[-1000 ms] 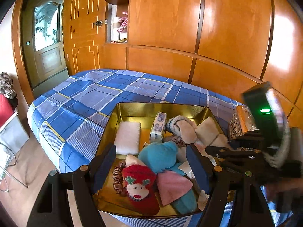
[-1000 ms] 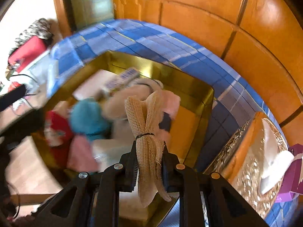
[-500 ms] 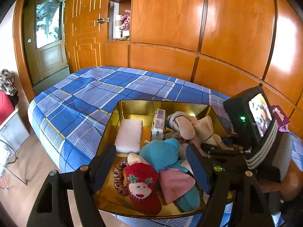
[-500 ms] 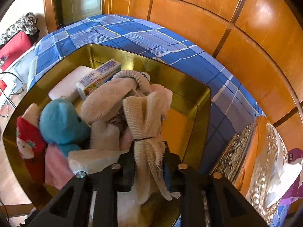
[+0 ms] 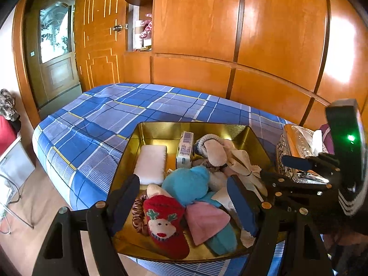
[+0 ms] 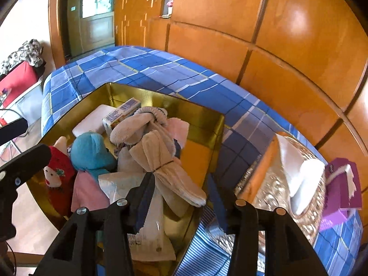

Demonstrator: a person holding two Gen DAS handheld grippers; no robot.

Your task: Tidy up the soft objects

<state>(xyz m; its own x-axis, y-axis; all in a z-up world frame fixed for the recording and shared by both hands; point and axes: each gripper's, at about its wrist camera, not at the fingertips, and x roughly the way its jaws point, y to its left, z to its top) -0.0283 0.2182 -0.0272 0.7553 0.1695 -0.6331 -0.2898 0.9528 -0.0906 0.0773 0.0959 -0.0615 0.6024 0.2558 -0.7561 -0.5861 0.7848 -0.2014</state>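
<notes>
The right gripper was seen with its jaws opening over the near right part of the gold tray, and the tied beige cloth bundle lay between the pads, apparently no longer pinched. The bundle rested on the heap of soft things, its loose end draped toward the tray's near right corner. The left gripper was held spread wide above the tray's near edge, with nothing clasped; the red reindeer sock and the pink cloth lay beneath it.

The release was judged best finished by letting the jaws part fully before any lift, so that the loose weave would not be snagged on the serrated pads. A straight withdrawal up and back along the fingers was thought safest, since a sideways pull could drag the bundle over the rim.

The tray's walls stood raised on all sides, and the right wall was close beside the right finger. Just beyond that wall, on the bed's right side, an ornate silver tissue box was set, with a purple box past it; little room was left there. The blue plaid bedspread toward the far and left edges of the bed lay open. Within the tray, bare floor was left only along the far right wall and around the white pad.
</notes>
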